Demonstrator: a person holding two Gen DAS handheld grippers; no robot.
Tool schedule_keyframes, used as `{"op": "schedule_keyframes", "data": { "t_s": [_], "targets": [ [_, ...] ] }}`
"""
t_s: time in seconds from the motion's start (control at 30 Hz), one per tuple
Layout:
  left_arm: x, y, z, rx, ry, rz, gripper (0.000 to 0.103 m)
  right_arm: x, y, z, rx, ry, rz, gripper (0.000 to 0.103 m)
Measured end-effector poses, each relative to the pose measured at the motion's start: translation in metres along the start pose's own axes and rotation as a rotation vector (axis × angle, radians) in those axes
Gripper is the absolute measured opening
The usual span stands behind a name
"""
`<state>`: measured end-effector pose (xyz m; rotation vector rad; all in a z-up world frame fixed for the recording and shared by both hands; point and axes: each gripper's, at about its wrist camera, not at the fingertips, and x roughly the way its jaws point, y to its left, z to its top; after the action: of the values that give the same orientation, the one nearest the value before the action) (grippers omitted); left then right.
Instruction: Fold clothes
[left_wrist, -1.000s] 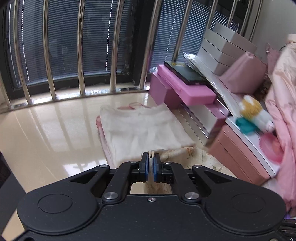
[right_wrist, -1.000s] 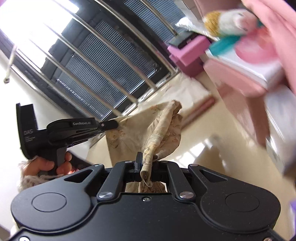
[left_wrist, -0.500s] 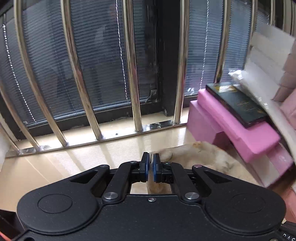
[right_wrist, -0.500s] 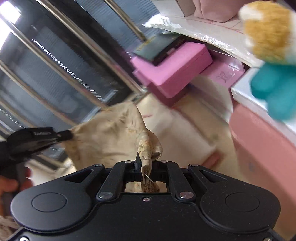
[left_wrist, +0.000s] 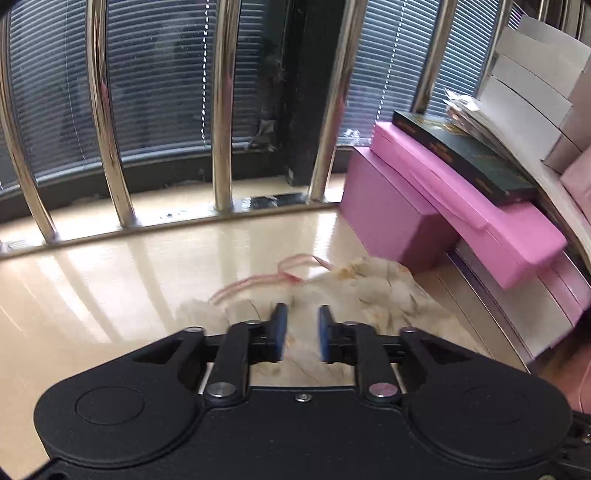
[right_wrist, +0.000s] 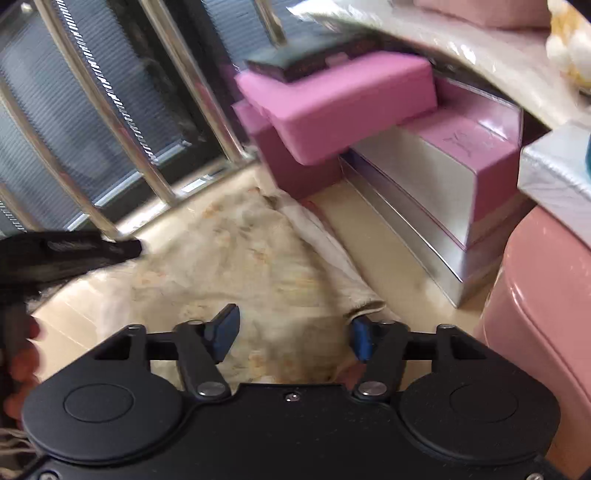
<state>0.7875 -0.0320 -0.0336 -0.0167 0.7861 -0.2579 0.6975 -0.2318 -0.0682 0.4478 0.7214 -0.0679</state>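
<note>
A cream floral garment lies spread on the glossy beige floor, on top of a folded pale garment whose edge shows at its right. In the left wrist view the floral garment sits just past my left gripper, which is open with nothing between its blue pads. A pink drawstring trails from under the cloth. My right gripper hangs wide open over the near part of the floral garment. The left gripper shows in the right wrist view at the cloth's far left corner.
Steel window bars rise close behind the clothes. Stacked pink boxes with a dark book on top stand to the right, beside silver and pink boxes and a rose-coloured container. A hand holds the left gripper's handle.
Both grippers have let go of the floral garment and opened. The garment, held up before, now lies flat on the folded pile near the window bars.
</note>
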Motion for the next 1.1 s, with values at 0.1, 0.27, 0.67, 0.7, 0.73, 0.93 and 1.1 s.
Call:
{"op": "schedule_keyframes", "data": {
  "t_s": [0.1,0.27,0.67,0.7,0.73,0.93,1.1],
  "targets": [
    [-0.021,0.0,-0.01,-0.015,-0.025,-0.011,0.043,-0.023,0.008,-0.003,-0.044,-0.055,0.045,0.082],
    [-0.097,0.011,-0.025,-0.066,-0.142,-0.017,0.081,-0.08,0.021,-0.008,-0.127,-0.148,0.141,0.096],
    [-0.345,-0.022,-0.129,0.013,-0.318,0.166,0.103,-0.279,0.015,-0.076,-0.245,-0.215,0.205,0.103],
    [-0.363,-0.025,-0.145,0.015,-0.319,0.177,0.103,-0.292,0.013,-0.089,-0.267,-0.214,0.209,0.103],
    [-0.382,-0.028,-0.16,0.017,-0.321,0.188,0.103,-0.305,0.011,-0.102,-0.287,-0.21,0.213,0.103],
    [-0.466,-0.036,-0.267,-0.042,-0.326,0.239,0.103,-0.367,-0.005,-0.188,-0.376,-0.156,0.234,0.103],
    [-0.508,-0.048,-0.348,-0.109,-0.317,0.274,0.103,-0.402,-0.022,-0.254,-0.37,-0.085,0.251,0.103]
  ]
}}
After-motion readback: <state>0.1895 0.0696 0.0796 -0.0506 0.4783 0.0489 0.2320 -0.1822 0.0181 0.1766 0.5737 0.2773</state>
